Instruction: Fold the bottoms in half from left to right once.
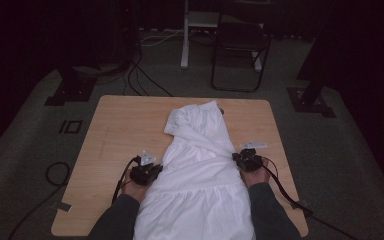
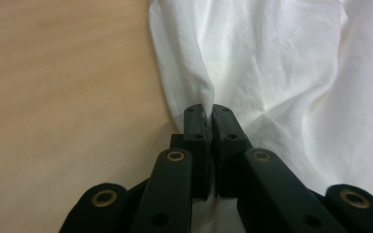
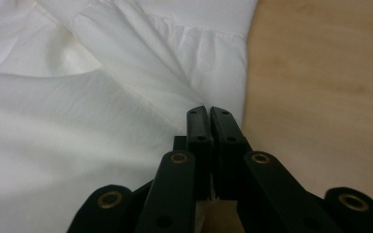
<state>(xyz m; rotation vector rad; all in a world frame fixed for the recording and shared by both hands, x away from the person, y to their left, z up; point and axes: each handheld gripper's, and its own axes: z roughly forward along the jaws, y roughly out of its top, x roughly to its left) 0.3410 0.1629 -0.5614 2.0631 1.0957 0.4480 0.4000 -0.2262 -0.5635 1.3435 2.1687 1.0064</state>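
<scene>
I have the white dress pinched at both side edges, about midway along its length. My left gripper is closed tight on a fold of the left edge, with the cloth puckering into the jaws. My right gripper is closed too, and I judge it to have the right edge, though the cloth between its jaws is hard to make out there.

To do this well, I should keep both grips firm and move the two hands together at the same pace, so that the cloth stays taut between them and does not skew. I would lift only enough to clear the table, since dragging could bunch the layers below. If the right grip feels thin, I should retake it before pulling.

The dress lies along the middle of the table. Its long axis runs near to far; the wide skirt end is near me and hangs over the near edge, and the narrow top points far, leaning slightly right.
</scene>
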